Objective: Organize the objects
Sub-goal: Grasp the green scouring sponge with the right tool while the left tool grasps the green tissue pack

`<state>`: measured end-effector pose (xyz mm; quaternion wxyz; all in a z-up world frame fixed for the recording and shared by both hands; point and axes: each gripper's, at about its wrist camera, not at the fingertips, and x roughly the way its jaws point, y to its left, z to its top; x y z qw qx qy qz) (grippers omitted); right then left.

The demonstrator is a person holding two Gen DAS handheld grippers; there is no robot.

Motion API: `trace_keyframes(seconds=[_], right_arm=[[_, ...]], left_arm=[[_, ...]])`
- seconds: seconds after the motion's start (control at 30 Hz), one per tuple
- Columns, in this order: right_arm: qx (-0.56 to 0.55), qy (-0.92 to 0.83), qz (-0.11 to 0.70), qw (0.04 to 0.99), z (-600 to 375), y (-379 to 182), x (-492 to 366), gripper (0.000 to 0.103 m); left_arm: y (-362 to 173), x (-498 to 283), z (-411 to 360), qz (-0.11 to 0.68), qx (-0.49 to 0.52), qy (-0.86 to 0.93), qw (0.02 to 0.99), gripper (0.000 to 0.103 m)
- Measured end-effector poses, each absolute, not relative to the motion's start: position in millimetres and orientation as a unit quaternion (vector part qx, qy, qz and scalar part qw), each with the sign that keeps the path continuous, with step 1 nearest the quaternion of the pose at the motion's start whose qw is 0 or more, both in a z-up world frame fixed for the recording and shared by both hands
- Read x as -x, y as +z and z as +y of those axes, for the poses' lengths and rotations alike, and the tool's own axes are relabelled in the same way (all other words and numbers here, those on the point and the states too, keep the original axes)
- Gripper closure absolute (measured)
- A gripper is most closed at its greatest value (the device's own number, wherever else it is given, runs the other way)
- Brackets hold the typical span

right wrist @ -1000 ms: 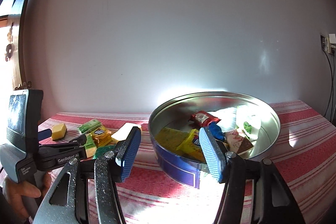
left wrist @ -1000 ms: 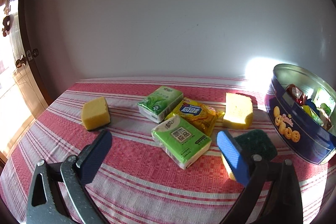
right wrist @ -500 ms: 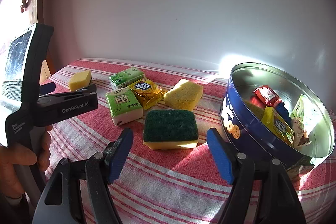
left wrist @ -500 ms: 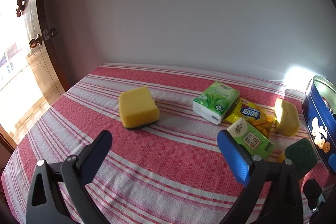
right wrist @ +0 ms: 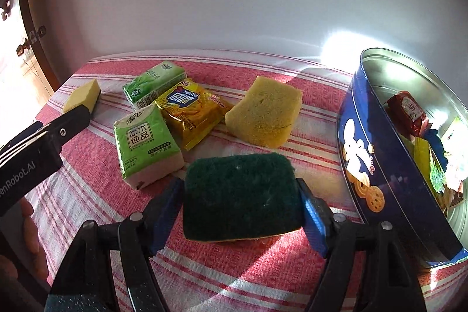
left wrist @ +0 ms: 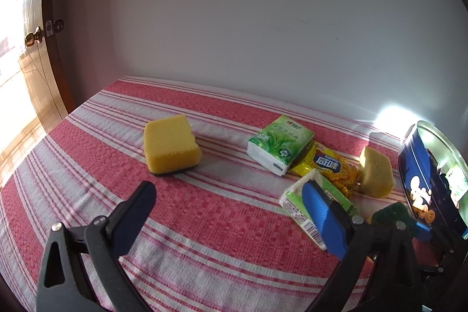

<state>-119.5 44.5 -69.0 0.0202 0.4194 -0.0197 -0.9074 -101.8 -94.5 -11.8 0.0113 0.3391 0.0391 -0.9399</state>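
The green-topped sponge (right wrist: 239,195) lies on the bench (right wrist: 234,268), scouring side up, at the centre of the right wrist view, with the blue tin (right wrist: 377,165) at three o'clock and the tissue pack (right wrist: 146,145) at ten o'clock. It looks light, soft and squashy, so a grip across its short foam sides should hold. The right gripper (right wrist: 239,212) has just been opening and straddles it, pads beside the sponge's sides, not visibly pressing. The left gripper (left wrist: 231,209) hangs wide open and empty, the yellow sponge (left wrist: 171,148) at eleven o'clock.
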Motion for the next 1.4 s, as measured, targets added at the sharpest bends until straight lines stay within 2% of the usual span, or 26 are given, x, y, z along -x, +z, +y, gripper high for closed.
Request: trace_keyframes(seconds=[0.1, 0.3, 0.5, 0.67, 0.83, 1.07, 1.13, 1.23, 1.3, 1.4], right_arm=[[-0.422, -0.906, -0.024, 0.030, 49.0, -68.9, 118.6, 0.031], [-0.408, -0.911, -0.038, 0.050, 55.3, -64.7, 106.3, 0.033], [-0.309, -0.948, -0.058, 0.048, 74.9, -22.9, 64.6, 0.033], [-0.241, -0.970, -0.038, 0.003, 88.1, -7.0, 46.7, 0.033], [-0.236, -0.970, -0.052, -0.014, 103.6, -5.3, 51.1, 0.033], [-0.241, -0.967, -0.080, -0.011, 114.1, -5.3, 51.7, 0.032], [-0.239, -0.968, -0.076, -0.014, 111.0, -4.6, 50.6, 0.032], [-0.238, -0.968, -0.076, -0.012, 109.7, -3.8, 50.0, 0.032], [-0.238, -0.968, -0.078, -0.010, 109.0, -2.9, 49.4, 0.032], [-0.235, -0.968, -0.081, -0.011, 107.5, -0.7, 47.1, 0.032]], left_arm=[[-13.6, 101.3, -89.2, 0.032, -0.340, -0.940, -0.002, 0.002], [-15.6, 99.9, -83.7, 0.028, -0.337, -0.941, -0.019, 0.002], [-21.9, 103.5, -68.9, 0.057, -0.361, -0.929, -0.055, 0.002], [-27.5, 119.3, -42.8, 0.047, -0.388, -0.920, -0.011, 0.004], [-38.8, 137.0, -28.0, 0.081, -0.418, -0.905, 0.021, 0.007], [-46.2, 138.0, -21.8, 0.052, -0.436, -0.898, -0.002, 0.005], [-45.4, 133.8, -27.5, 0.050, -0.433, -0.900, -0.010, 0.009], [-43.7, 128.3, -33.7, 0.043, -0.428, -0.902, -0.013, 0.025], [-41.7, 123.6, -40.7, 0.041, -0.424, -0.905, -0.021, 0.047], [-39.8, 117.8, -52.7, 0.048, -0.421, -0.905, -0.029, 0.052]])
